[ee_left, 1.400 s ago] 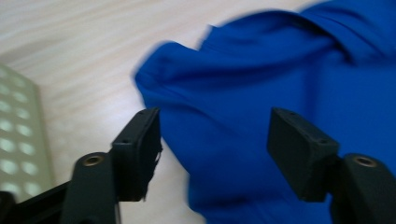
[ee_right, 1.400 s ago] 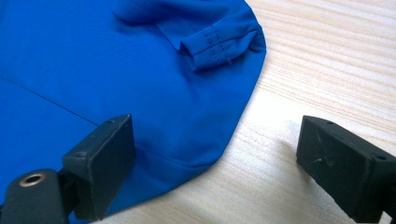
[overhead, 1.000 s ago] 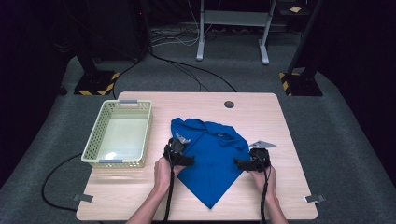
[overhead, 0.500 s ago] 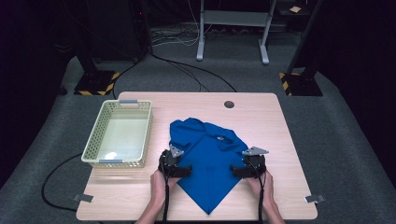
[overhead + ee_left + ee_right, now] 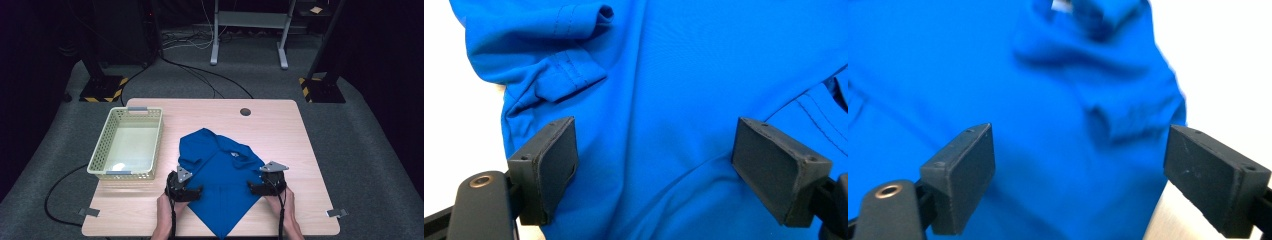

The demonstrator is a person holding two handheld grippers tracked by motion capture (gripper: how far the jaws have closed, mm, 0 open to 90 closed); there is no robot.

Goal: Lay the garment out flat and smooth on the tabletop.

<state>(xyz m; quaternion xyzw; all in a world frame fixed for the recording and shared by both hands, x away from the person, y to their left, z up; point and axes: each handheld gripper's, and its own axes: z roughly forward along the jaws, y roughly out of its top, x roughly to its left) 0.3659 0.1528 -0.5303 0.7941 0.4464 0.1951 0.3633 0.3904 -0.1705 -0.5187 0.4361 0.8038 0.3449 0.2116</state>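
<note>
Nearest us, our left gripper [image 5: 192, 190] and right gripper [image 5: 253, 188] sit at either edge of the blue shirt [image 5: 222, 180], both with their matte black jaws spread wide and holding nothing. The smooth, stitched knit lies rumpled on the pale wooden table [image 5: 280, 125], its pointed hem toward us. Farther left stands a cream lattice-walled plastic basket [image 5: 99, 160].

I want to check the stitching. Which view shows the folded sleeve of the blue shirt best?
The left gripper view: the sleeve lies close, sharp, seams visible. The high view shows it small; the right gripper view gives only blurred folds of the shirt.
</note>
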